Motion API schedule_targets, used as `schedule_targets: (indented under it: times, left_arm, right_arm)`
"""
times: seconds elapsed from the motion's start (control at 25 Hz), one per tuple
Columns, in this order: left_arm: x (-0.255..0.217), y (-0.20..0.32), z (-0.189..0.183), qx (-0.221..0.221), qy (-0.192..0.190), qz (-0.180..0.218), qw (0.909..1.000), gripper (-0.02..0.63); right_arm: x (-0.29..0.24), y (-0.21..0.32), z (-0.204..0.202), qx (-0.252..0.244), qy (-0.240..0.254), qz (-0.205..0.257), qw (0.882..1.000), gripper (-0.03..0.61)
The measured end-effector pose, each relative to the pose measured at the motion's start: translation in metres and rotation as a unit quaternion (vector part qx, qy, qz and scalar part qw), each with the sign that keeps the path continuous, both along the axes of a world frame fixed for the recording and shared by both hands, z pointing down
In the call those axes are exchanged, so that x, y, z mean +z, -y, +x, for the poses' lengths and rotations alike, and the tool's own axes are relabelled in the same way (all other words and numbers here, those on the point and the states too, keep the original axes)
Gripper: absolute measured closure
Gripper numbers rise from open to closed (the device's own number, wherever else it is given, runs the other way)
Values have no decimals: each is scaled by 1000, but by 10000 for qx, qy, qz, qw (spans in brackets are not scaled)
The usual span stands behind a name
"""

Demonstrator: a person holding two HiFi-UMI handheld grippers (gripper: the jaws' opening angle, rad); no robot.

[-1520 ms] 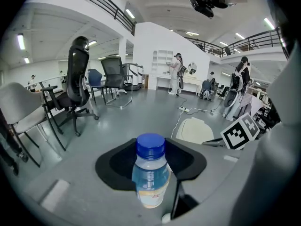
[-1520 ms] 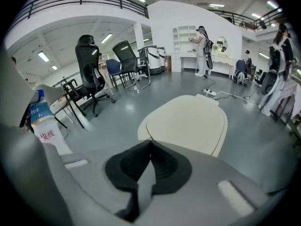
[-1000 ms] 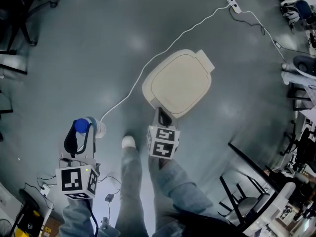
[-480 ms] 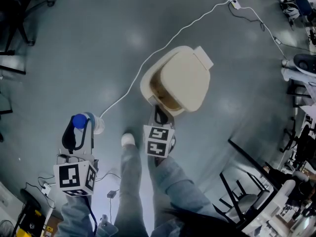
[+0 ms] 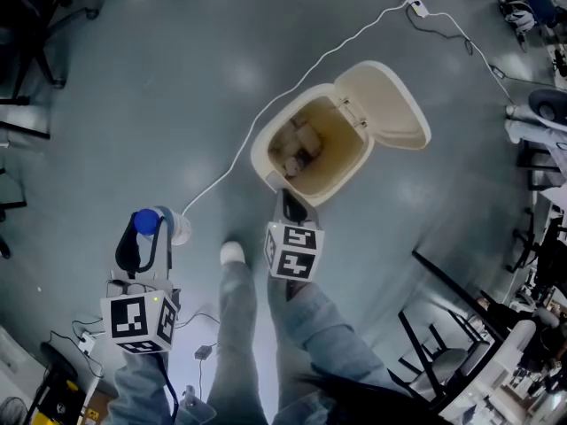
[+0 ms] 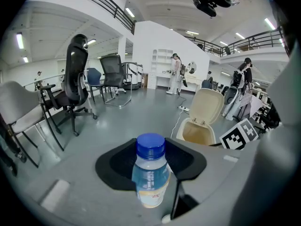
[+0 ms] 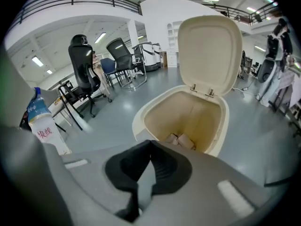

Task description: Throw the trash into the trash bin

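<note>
Left gripper (image 5: 147, 242) clamped on blue-capped bottle (image 6: 150, 175), right gripper (image 5: 291, 206) closed, empty, at open-lidded trash bin (image 5: 261, 153), white cable (image 5: 213, 187) alongside.

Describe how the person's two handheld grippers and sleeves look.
The left gripper and the right gripper both have light grey bodies ending in black, curved jaw pads. Each carries a white cube printed with black square markers. The person's sleeves are blue-grey fabric. A thin dark cable runs down from the left gripper's cube.
</note>
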State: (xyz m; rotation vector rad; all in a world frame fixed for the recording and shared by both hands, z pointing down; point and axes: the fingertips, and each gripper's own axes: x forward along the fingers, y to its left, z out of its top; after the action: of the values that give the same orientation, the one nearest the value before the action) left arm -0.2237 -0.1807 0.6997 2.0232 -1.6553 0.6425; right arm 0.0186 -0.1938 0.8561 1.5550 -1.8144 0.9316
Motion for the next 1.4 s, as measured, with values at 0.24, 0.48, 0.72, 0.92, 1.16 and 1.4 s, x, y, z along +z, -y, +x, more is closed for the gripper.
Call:
schedule_targets:
  times: [0.24, 0.48, 0.72, 0.92, 1.16, 1.4]
  left_arm:
    - [-15, 8, 11, 68, 18, 116, 9999, 416]
    - [-41, 16, 35, 202, -44, 242, 9995, 416]
    - [-74, 25, 67, 416, -155, 378, 9983, 416]
    - [-108, 35, 102, 654, -332, 511, 9960, 416]
    - [-143, 48, 153, 1170, -509, 661, 9896, 416]
    - [-143, 69, 195, 1574, -563, 641, 9838, 416]
  right_arm:
    - [-29, 9, 8, 95, 129, 210, 9997, 575]
    - [-73, 15, 32, 293, 216, 386, 9986, 575]
    - [-128, 11, 62, 408, 238, 523, 9975, 575]
    - [-180, 6, 87, 374, 98, 659, 9971, 575]
    - [-229, 9, 125, 689, -59, 857, 9939, 575]
    - [-238, 8, 164, 1106, -120, 854, 9901, 575]
